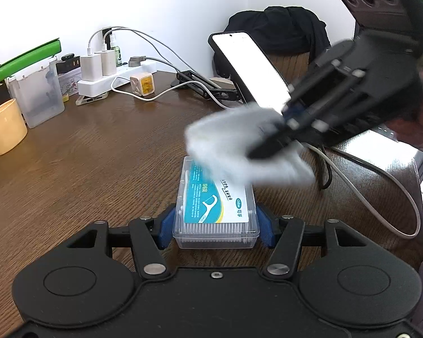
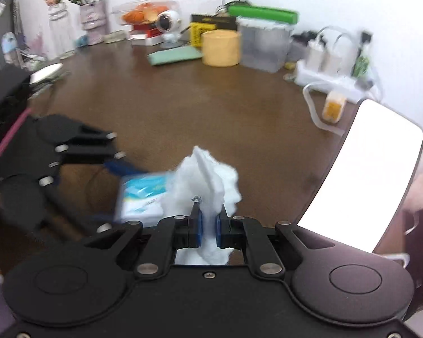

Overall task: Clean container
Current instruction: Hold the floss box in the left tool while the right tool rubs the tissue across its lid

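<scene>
A clear plastic floss-pick box (image 1: 215, 205) with a blue and white label lies on the brown table. My left gripper (image 1: 215, 225) is shut on the box, its blue pads against both sides. My right gripper (image 2: 208, 225) is shut on a crumpled white tissue (image 2: 208, 180). In the left wrist view the right gripper (image 1: 268, 146) comes in from the right, motion-blurred, and presses the tissue (image 1: 234, 146) onto the far end of the box lid. The box (image 2: 141, 194) shows blurred in the right wrist view, left of the tissue.
A lit phone on a stand (image 1: 251, 67) stands behind the box. Cables (image 1: 380, 197) trail at the right. A power strip with chargers (image 1: 104, 73), a clear bin (image 1: 39, 93) and a yellow cup (image 1: 4, 126) stand at the back left.
</scene>
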Demonstrator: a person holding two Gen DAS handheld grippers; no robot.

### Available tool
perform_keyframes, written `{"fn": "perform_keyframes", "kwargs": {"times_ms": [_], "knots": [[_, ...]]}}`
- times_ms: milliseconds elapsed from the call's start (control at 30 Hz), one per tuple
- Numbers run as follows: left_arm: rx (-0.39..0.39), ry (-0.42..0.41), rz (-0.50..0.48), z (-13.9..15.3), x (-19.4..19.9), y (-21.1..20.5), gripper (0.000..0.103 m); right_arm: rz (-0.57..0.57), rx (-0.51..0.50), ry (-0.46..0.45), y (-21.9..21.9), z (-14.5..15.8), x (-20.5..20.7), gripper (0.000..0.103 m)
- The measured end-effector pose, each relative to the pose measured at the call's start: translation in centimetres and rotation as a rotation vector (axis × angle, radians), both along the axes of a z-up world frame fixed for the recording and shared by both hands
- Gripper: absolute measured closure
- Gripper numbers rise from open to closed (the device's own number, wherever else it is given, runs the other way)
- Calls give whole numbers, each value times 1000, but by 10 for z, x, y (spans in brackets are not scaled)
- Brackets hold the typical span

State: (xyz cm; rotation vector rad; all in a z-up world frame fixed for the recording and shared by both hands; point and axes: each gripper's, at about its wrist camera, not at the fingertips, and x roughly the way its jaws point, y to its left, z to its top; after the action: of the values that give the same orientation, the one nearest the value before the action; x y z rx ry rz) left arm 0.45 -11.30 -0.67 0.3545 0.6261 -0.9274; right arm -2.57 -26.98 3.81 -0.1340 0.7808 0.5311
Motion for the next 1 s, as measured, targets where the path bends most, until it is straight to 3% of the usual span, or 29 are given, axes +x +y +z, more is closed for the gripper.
{"fn": "perform_keyframes", "kwargs": {"times_ms": [233, 400, 500, 633, 767, 1000], "knots": [[2, -1, -2, 0, 1, 0, 44, 46, 68, 42, 8, -1, 1, 94], [0, 1, -21, 0, -1, 0, 44, -55, -50, -51, 5, 0, 15, 94], [1, -2, -30, 0, -2, -1, 44, -105, -59, -42, -13, -2, 16, 94], [2, -3, -45, -1, -4, -2, 44, -49, -38, -5, -18, -2, -2, 94], [3, -7, -52, -1, -5, -3, 45, 49, 51, 42, -2, 0, -7, 94], [4, -9, -54, 0, -7, -3, 46, 81, 60, 19, 16, 3, -5, 94]]}}
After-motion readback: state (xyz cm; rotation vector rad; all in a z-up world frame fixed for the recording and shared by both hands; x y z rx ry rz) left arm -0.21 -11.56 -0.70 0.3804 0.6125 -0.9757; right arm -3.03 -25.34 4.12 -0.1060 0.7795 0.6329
